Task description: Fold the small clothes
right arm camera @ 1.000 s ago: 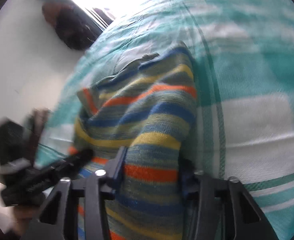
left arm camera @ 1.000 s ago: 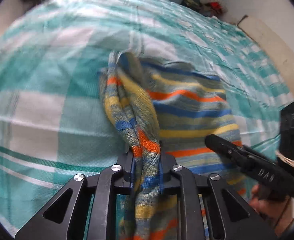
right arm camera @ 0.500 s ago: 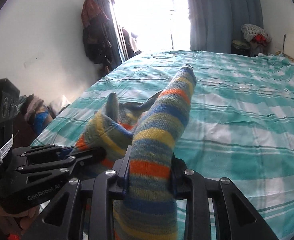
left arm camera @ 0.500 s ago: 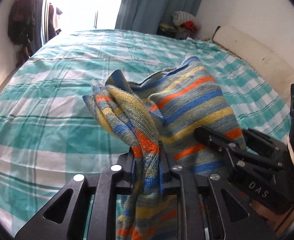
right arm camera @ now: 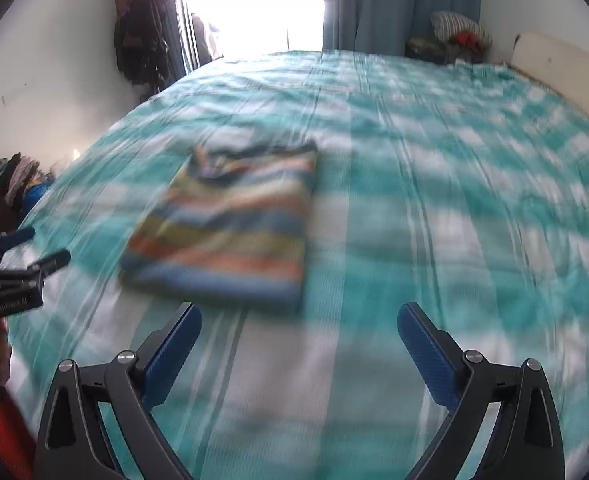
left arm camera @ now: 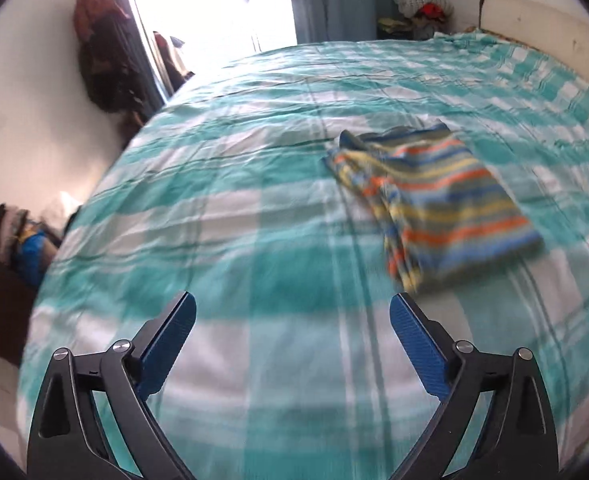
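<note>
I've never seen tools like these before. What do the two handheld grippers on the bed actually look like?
Each is black, with two angled fingers on linked bars joined by silver pivot pins. The left gripper and right gripper both carry ribbed blue pads inside the fingers. The left gripper's body bears small white lettering, too blurred to read.

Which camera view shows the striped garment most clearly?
The left wrist view: the striped garment lies folded on the bed, its stripes fairly sharp. The right wrist view shows it whole but blurred.
</note>
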